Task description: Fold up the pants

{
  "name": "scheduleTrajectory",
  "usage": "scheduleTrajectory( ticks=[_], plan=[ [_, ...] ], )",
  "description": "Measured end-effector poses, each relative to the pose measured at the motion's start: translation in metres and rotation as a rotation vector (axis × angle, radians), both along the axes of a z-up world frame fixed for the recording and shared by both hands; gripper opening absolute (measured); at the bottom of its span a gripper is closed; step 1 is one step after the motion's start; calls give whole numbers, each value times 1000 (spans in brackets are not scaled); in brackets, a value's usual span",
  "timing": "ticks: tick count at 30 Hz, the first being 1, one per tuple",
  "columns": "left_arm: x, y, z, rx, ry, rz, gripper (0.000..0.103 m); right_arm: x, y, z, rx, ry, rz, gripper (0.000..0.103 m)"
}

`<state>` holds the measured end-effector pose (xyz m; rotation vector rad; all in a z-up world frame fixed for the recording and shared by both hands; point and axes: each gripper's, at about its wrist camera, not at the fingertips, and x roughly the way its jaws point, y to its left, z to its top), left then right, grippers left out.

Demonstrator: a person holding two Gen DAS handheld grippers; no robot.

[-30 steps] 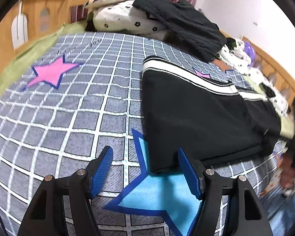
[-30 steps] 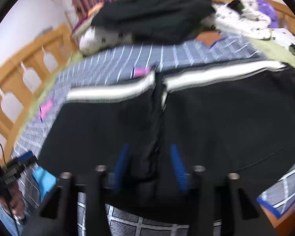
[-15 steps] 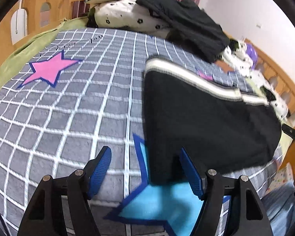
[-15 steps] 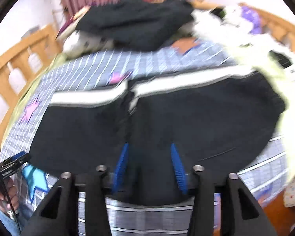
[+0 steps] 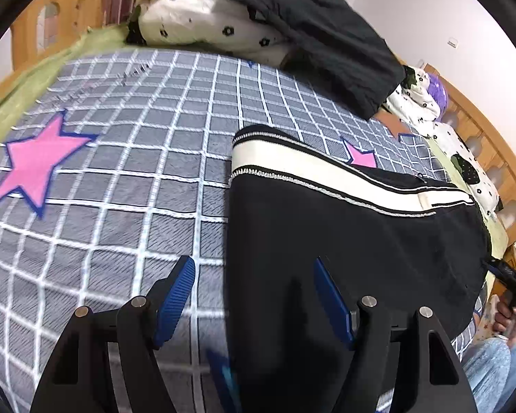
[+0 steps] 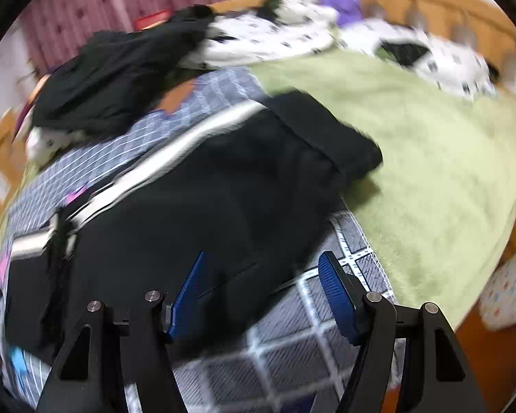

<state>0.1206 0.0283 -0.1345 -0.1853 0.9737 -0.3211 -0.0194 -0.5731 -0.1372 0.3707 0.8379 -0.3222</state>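
The black pants (image 5: 354,241) with a white side stripe lie spread flat on the grey checked bedspread (image 5: 127,172). My left gripper (image 5: 254,292) is open over the pants' near left corner, its jaws straddling the cloth's edge. In the right wrist view the pants (image 6: 206,186) stretch from the left to a dark hem resting on the green blanket (image 6: 430,158). My right gripper (image 6: 263,282) is open, low over the pants' near right edge, holding nothing.
Another black garment (image 5: 326,41) is draped on spotted white pillows (image 5: 203,20) at the head of the bed. A wooden bed rail (image 5: 492,158) runs along the right. Pink stars (image 5: 34,161) mark the bedspread.
My left gripper has moved forward over the pants' corner, covering the blue star. My right gripper has swung right along the pants' near edge toward the green blanket and opened wider.
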Motion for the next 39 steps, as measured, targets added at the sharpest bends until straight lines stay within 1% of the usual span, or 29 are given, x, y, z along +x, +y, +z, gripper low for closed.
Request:
scheduleTrajectory(
  ticks=[2,4,5,7,8,9,10,11,12,13,14,15,17,18,19,20,21,22,24,26,28,29,31,33,34,35,36,38,39],
  plan=[
    [12,0,-9,-31,45,-19,68,6,-14,-13,64,-23,-20,67],
    [26,-1,-20,-72,96,-63,68,16,-24,-21,114,-55,-32,67],
    [29,-1,-24,-78,102,-69,68,21,-28,-24,125,-63,-36,67],
    [38,2,-27,-119,94,-67,68,33,-33,-28,134,-79,-31,66],
    [42,3,-29,-140,99,-66,68,38,-35,-28,138,-89,-30,64],
    [46,4,-30,-163,104,-63,66,43,-38,-28,146,-99,-33,59],
    [49,4,-30,-175,106,-56,61,48,-40,-27,156,-100,-44,47],
    [52,4,-30,-194,109,-50,43,53,-41,-25,151,-106,-51,42],
    [56,4,-32,-223,131,-45,31,55,-41,-22,139,-122,-50,33],
    [57,5,-33,-246,145,-29,27,56,-39,-16,115,-143,-41,24],
    [56,6,-32,-267,146,-18,17,54,-33,-6,69,-178,-33,22],
    [54,6,-29,-277,143,-10,12,54,-26,3,30,-209,-20,17],
    [48,3,-13,-286,114,17,10,54,2,33,-93,-264,19,15],
    [45,0,-1,-280,71,13,10,56,17,47,-139,-281,35,15],
    [40,-8,15,-221,-6,-3,10,58,26,57,-161,-294,45,14],
    [39,-14,23,-190,-34,-12,10,61,36,70,-180,-311,56,14],
    [40,-16,29,-191,-40,-19,10,63,48,85,-194,-333,65,13],
    [41,-14,38,-223,-40,-30,10,67,57,99,-201,-347,70,13],
    [45,-5,54,-257,-55,-31,10,74,81,129,-208,-393,91,13],
    [46,9,69,-259,-82,-23,10,79,100,149,-209,-433,111,12],
    [45,31,91,-221,-129,14,10,85,126,171,-196,-467,148,12],
    [44,40,95,-209,-139,28,10,88,135,177,-182,-481,161,12],
    [47,68,109,-154,-149,68,10,96,154,189,-111,-505,211,12],
    [50,94,112,-84,-167,118,10,102,167,188,8,-535,249,12],
    [51,104,109,-38,-173,141,10,106,174,184,35,-539,272,12],
    [53,112,103,1,-169,161,10,110,183,177,37,-531,294,12],
    [57,122,93,26,-157,182,10,115,191,170,17,-516,311,12],
    [62,139,71,33,-114,205,11,129,205,144,-35,-439,350,12],
    [67,146,56,29,-77,223,11,140,209,121,-51,-361,370,12]
  ],
)
